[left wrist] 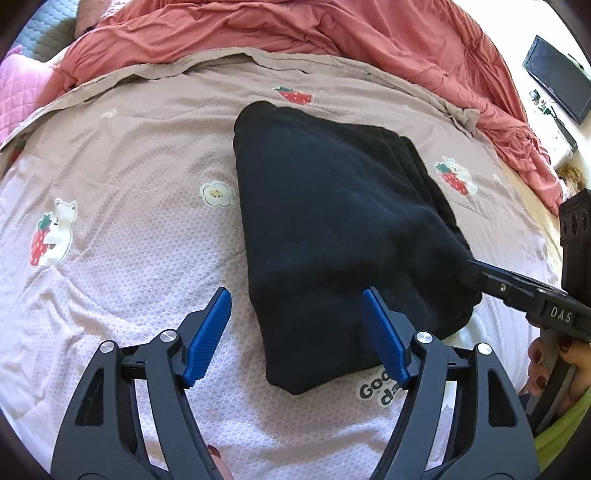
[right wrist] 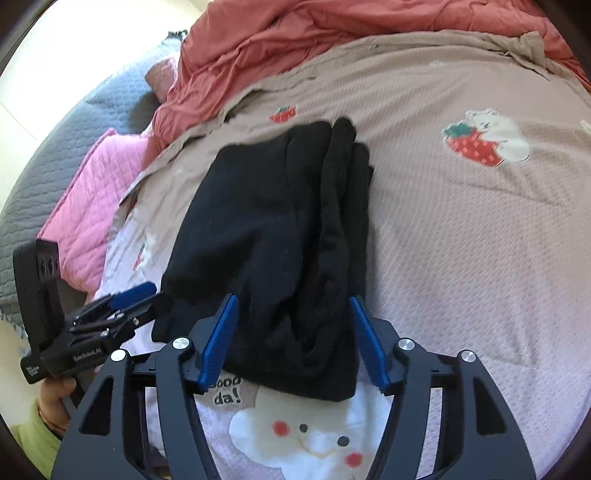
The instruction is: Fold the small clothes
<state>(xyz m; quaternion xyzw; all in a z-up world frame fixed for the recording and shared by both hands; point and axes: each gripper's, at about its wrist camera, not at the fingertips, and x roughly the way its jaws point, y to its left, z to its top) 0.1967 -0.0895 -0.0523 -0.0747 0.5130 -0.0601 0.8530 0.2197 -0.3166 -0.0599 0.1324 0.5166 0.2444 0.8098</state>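
Garment (left wrist: pixel 332 229), black and folded into a thick stack, lies on the bed sheet (left wrist: pixel 129 206) near a strawberry-bear print (left wrist: pixel 456 175), layered edges toward that print. Left gripper (left wrist: pixel 297 325) jaws spread wide over the garment's near corner, holding nothing. Right gripper (right wrist: pixel 293 328) jaws also spread, straddling the near end (cloth between the pads, not pinched). Red quilt (left wrist: pixel 295 33) bunched beyond.

— How's the light where I'm working?

— Bright daylight, soft and even. My left tool (left wrist: pixel 297 334) throws only faint shadows onto the bedsheet (left wrist: pixel 122 221) beneath it. The black garment (left wrist: pixel 332 229) ahead reads nearly featureless, its folds swallowed.

— Any glare?

— The far corners beyond my right tool (right wrist: pixel 291 341) wash out white. Fisheye bending curves every edge, and dark vignette rings both views.
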